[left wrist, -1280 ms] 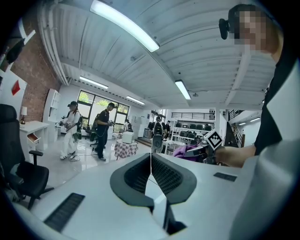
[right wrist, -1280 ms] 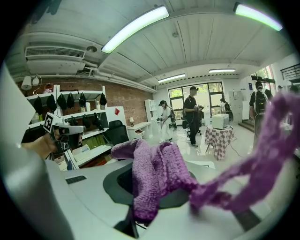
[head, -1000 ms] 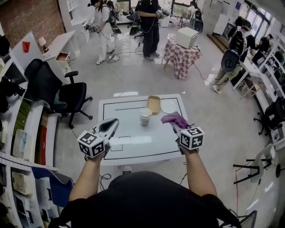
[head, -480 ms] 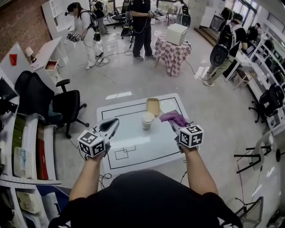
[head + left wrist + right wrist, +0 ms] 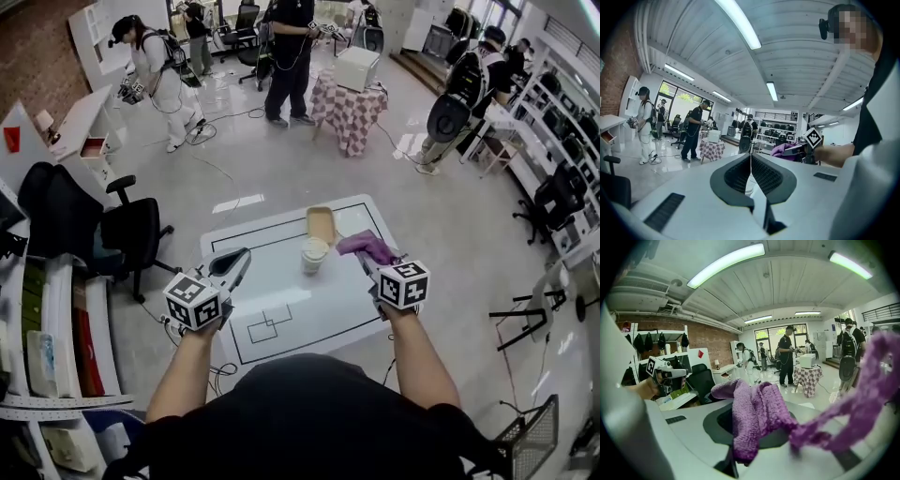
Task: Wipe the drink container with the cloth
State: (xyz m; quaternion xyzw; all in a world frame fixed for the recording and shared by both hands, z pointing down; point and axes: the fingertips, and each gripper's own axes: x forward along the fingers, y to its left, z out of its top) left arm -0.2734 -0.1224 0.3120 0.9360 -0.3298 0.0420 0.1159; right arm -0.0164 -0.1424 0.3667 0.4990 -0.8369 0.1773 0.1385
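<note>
A white lidded drink cup point(image 5: 313, 254) stands on the white table point(image 5: 281, 300) near its far side. My right gripper point(image 5: 364, 259) is shut on a purple cloth point(image 5: 367, 247), held above the table just right of the cup; the cloth point(image 5: 754, 416) drapes over the jaws in the right gripper view. My left gripper point(image 5: 236, 263) hovers over the table's left part, left of the cup, its jaws shut with nothing between them point(image 5: 751, 176). The cup is mostly hidden behind the jaws in the left gripper view.
A tan tray point(image 5: 321, 224) lies behind the cup at the table's far edge. A black office chair point(image 5: 131, 234) stands left of the table. Several people point(image 5: 291, 56) stand on the floor beyond, by a table with a checked cloth point(image 5: 349, 108).
The head view has shifted, so the table and cup sit a little lower and nearer in the frame. Both grippers keep their places and their hold.
</note>
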